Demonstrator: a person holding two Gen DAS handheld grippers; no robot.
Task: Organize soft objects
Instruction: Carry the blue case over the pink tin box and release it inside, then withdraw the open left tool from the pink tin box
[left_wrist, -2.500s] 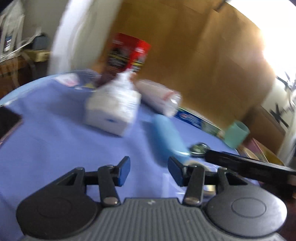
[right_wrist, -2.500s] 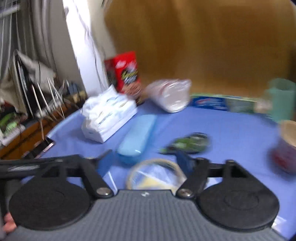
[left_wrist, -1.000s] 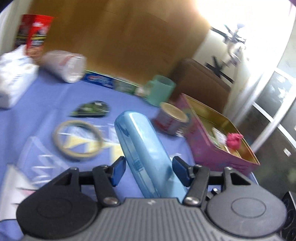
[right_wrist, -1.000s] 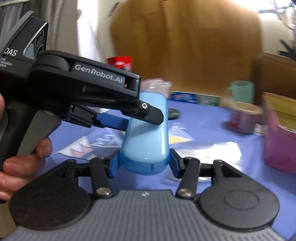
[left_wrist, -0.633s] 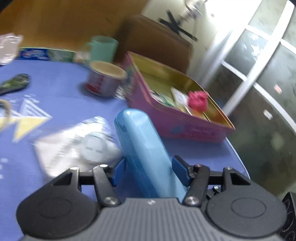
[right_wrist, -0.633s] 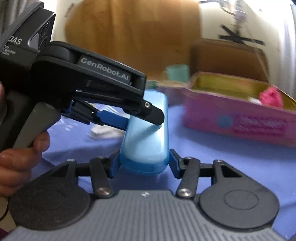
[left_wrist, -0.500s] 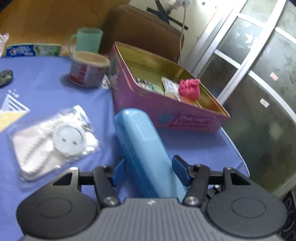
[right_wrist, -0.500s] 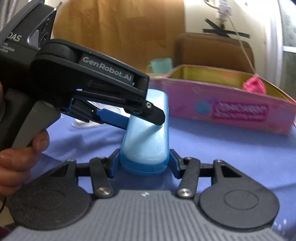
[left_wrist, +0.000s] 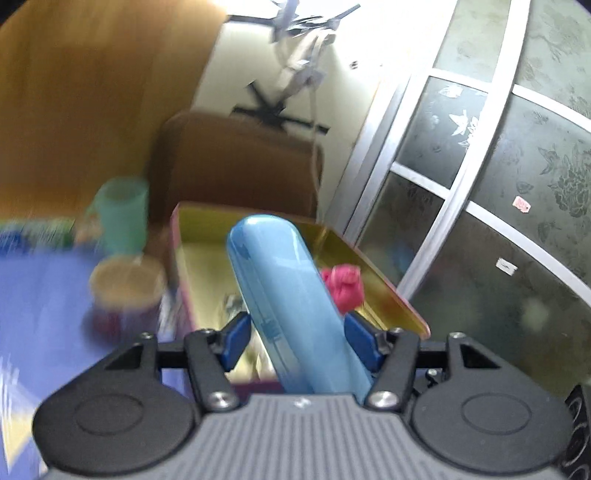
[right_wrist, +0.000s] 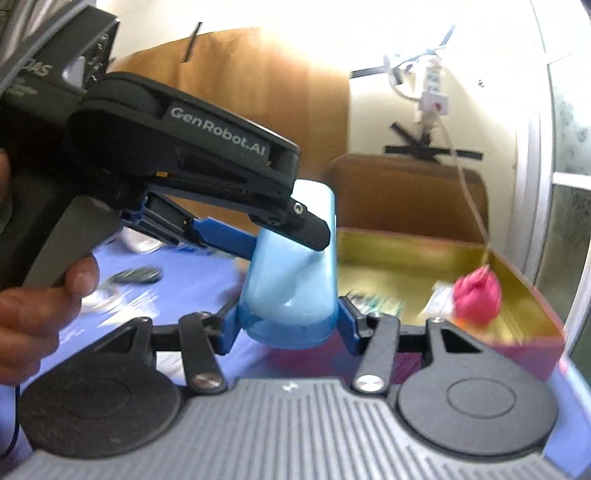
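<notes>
Both grippers are shut on one long light-blue case, each at one end, and hold it in the air above the near wall of the pink tin box. My left gripper clamps it between its blue pads. My right gripper clamps the other end of the case. The left gripper's body crosses the right wrist view from the upper left. The box has a gold inside with a pink soft lump and small packets in it.
A paper cup and a teal mug stand on the blue tablecloth left of the box. A brown chair back is behind the box. A glass door is at the right.
Both grippers took hold of the blue case, lifted it and carried it right across the table; it now hangs over the box's near edge, higher than half a second ago.
</notes>
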